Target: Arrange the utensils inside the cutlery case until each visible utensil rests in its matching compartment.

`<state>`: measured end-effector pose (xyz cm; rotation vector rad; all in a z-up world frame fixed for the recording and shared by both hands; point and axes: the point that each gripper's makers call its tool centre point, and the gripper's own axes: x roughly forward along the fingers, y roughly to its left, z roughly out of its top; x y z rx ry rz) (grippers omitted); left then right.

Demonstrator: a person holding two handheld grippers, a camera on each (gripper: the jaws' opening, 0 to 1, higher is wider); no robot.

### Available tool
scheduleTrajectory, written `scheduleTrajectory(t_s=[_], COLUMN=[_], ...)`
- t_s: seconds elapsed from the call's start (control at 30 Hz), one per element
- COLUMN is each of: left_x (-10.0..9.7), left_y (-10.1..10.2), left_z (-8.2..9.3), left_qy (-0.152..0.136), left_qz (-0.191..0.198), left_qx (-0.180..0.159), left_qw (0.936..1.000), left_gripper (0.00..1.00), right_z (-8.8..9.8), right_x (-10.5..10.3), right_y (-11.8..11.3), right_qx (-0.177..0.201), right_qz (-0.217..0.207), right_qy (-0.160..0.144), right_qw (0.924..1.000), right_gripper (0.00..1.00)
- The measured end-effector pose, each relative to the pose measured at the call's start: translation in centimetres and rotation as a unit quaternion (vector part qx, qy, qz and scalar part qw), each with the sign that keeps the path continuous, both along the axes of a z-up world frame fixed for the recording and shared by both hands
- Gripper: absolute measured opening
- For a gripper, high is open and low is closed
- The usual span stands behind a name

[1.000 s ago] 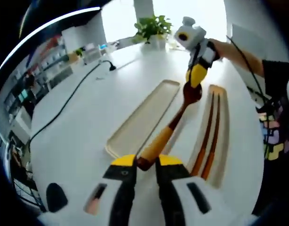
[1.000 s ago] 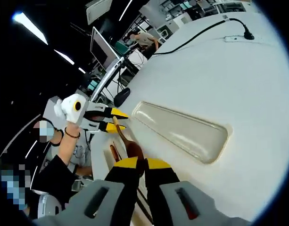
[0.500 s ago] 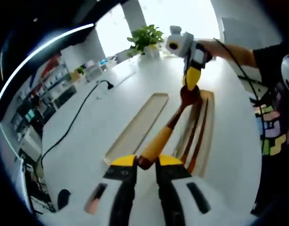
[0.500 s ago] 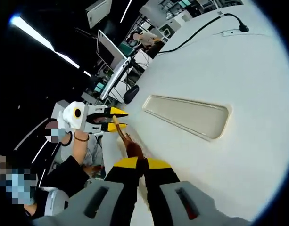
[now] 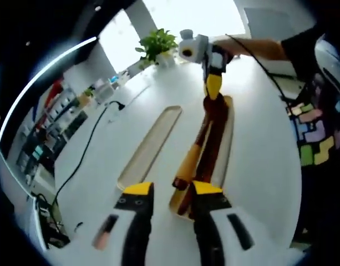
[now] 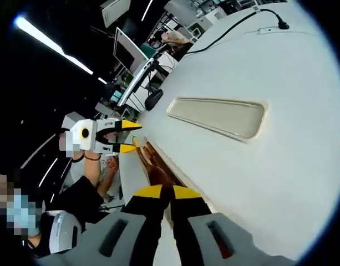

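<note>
1. In the left gripper view the left gripper stands with its yellow-tipped fingers spread apart and nothing between them; the spoon's handle end lies just past the gap, not touched by either finger.
2. The spoon is wooden, with a light orange-tan handle and a dark brown bowl. It runs lengthwise over the case, handle end toward the left gripper, bowl at the far end.
3. The right gripper enters that view from the far side, held by a person's hand. Its yellow fingers point down at the spoon's bowl and are closed on it.
4. In the right gripper view the right gripper has its fingers drawn nearly together, the dark bowl of the spoon pinched between them.
5. The case is a long beige tray on the white tabletop. Dark brown chopsticks lie in it beside the spoon; whether the spoon rests in the case or is held just above it cannot be told.
6. A second long beige tray, the lid, lies just beside the case, roughly parallel and bare inside. In the right gripper view it is the lid on the tabletop beyond the fingers.
7. The left gripper shows in the right gripper view, its fingers apart at the spoon's handle end.
8. A black cable crosses the tabletop, and a potted plant stands at its far edge.
</note>
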<state>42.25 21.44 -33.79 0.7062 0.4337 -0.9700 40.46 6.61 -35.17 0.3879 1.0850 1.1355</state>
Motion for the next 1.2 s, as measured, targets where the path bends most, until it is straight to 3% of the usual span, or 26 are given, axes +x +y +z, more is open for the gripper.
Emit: scheduleTrajectory(t_s=[0.13,0.23,0.4,0.6,0.73,0.83,0.9,1.2], left_x=[-0.5,-0.3,-0.6,-1.2,-1.1,-0.8,-0.6,0.4], left_y=[-0.3,0.0,0.2,0.7,1.0,1.0,1.0,1.3], left_z=[-0.3,-0.4,-0.5,0.0,-0.2,-0.4,-0.2,-0.2], left_qy=[0.008,-0.002,0.005,-0.004,-0.009,-0.009,-0.011,-0.013], left_qz=[-0.007,-0.003,0.0,0.004,0.01,0.014,0.017,0.049], left_qx=[-0.004,0.002,-0.007,-0.014,-0.015,-0.021,-0.028,-0.065], left_qw=[0.9999,1.0,1.0,0.9999,0.9998,0.9996,0.9994,0.9966], left_gripper=[0.3,0.28,0.29,0.29,0.28,0.28,0.28,0.27], right_z=[-0.8,-0.6,-0.7,-0.7,-0.8,-0.9,-0.9,-0.5], right_x=[0.1,0.2,-0.3,-0.8,-1.1,-0.6,-0.7,-1.1], right_y=[-0.1,-0.1,0.0,0.0,0.1,0.0,-0.2,-1.9], right_qx=[-0.021,-0.021,-0.02,-0.027,-0.033,-0.046,-0.054,-0.085], right_qz=[0.01,0.006,0.012,0.018,0.033,0.047,0.053,0.073], right_qy=[-0.015,-0.013,-0.011,-0.032,-0.059,-0.109,-0.124,-0.158], right_qw=[0.9996,0.9997,0.9997,0.9989,0.9972,0.9919,0.9894,0.9811], right_gripper=[0.03,0.03,0.03,0.03,0.04,0.04,0.04,0.06])
